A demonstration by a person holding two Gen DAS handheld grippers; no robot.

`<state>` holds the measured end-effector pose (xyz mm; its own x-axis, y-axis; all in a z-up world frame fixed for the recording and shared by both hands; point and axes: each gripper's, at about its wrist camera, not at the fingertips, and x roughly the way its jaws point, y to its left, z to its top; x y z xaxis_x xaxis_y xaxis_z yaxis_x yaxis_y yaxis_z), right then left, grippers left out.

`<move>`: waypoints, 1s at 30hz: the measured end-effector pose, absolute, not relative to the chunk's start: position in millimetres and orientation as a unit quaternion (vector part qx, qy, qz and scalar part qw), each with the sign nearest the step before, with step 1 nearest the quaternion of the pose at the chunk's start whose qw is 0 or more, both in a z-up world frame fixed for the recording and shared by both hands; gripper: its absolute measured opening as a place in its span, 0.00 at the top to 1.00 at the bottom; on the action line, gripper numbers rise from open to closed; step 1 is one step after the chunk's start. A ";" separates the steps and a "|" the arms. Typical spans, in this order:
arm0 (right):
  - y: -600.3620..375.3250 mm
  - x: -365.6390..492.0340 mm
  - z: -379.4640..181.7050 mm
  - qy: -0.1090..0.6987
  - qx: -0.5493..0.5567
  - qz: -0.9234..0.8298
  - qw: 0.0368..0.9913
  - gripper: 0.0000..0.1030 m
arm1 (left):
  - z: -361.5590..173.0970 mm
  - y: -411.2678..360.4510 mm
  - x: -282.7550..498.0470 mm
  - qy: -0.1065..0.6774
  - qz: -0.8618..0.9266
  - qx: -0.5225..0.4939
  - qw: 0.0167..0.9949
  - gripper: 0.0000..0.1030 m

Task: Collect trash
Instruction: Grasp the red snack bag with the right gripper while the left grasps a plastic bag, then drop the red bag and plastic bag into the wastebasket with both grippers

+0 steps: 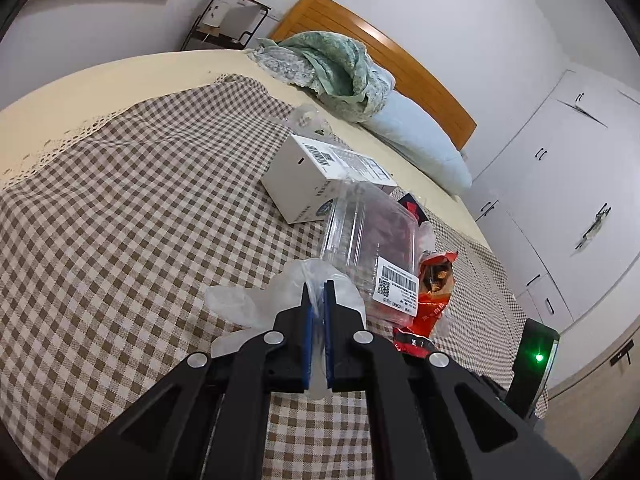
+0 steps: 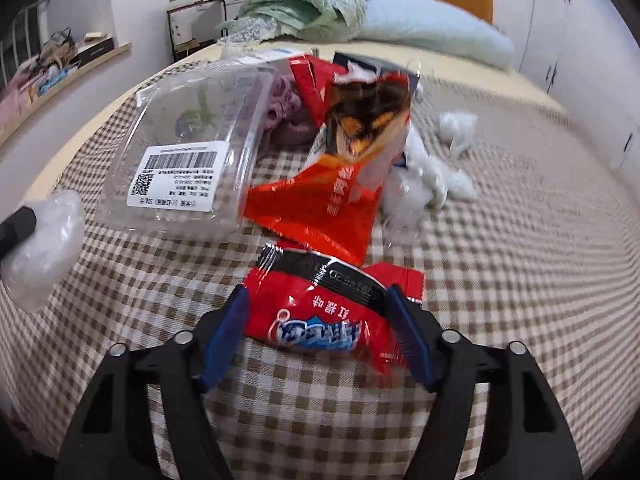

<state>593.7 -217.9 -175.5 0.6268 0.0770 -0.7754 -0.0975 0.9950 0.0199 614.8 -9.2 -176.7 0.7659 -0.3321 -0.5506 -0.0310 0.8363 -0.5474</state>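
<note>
Pinching a thin clear plastic bag (image 1: 256,300), the left gripper (image 1: 319,292) has its blue pads pressed together w/ the film bunched between them and spilling out to both sides. It sits over the near part of the checked cloth (image 1: 120,200) covering the bed.

Right gripper (image 2: 320,320): fingers spread, straddling a red snack packet (image 2: 320,312) that lies flat on the cloth near the bed's near edge. Both pads sit just at the packet's sides; whether they press on it cannot be told, pic is blurred.

Other trash on the cloth, approx. mid-bed:
- Clear plastic clamshell box (image 2: 192,152) w/ white barcode label, tilted, just beyond the left gripper's bag.
- Torn orange-red wrapper (image 2: 344,168), standing crumpled, touching the clamshell's right side and just behind the red packet.
- White carton (image 1: 320,176) w/ barcode, behind the clamshell, toward the headboard end.
- Crumpled clear film (image 1: 308,118) beyond the carton.
- White crumpled tissue or plastic (image 2: 436,168), right of the wrapper, toward the bed's right edge.
- Pinkish-purple soft item (image 2: 284,116) behind the clamshell; type unclear.

Non-trash at head end: green lace blanket (image 1: 332,68) heaped on a pale blue pillow (image 1: 424,140), against a wooden headboard (image 1: 384,52). White wardrobe (image 1: 560,180) stands off the bed's right side.
</note>
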 end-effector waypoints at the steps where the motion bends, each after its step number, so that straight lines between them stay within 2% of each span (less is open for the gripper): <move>1: -218.3 594.5 -175.2 0.436 -0.011 0.051 0.898 0.37 | -177.1 -9.4 614.7 0.332 -0.085 -0.274 0.898 0.98; 2: -220.6 595.2 -174.3 0.447 -0.002 0.057 0.893 0.40 | -178.2 -10.3 614.7 0.334 -0.086 -0.274 0.898 0.98; 3: -222.7 594.5 -173.2 0.453 0.007 0.061 0.889 0.58 | -178.7 -10.7 614.5 0.334 -0.087 -0.272 0.898 0.98; 4: -225.2 590.7 -171.1 0.453 0.016 0.066 0.889 0.79 | -178.5 -11.5 614.5 0.333 -0.088 -0.271 0.899 0.98; 5: -226.1 586.1 -171.0 0.453 0.006 0.051 0.890 0.93 | -178.0 -12.3 614.3 0.332 -0.087 -0.268 0.900 0.98; 14: -256.2 530.5 -131.1 0.399 0.043 0.035 0.915 0.95 | -173.6 -23.7 608.2 0.327 -0.096 -0.254 0.905 0.98; 18: -267.7 504.0 -109.5 0.383 0.045 0.031 0.922 0.95 | -168.7 -40.2 598.2 0.334 -0.106 -0.215 0.912 0.98; 25: -328.8 433.9 -90.3 0.357 0.055 -0.003 0.932 0.95 | -144.4 -80.9 545.0 0.314 -0.141 -0.154 0.926 0.98; 28: -376.2 392.8 -94.0 0.356 0.071 -0.043 0.931 0.95 | -136.4 -112.5 520.9 0.329 -0.197 -0.163 0.909 0.98; 30: -409.5 361.2 -98.1 0.357 0.082 -0.073 0.928 0.95 | -129.4 -148.1 496.6 0.323 -0.225 -0.126 0.910 0.98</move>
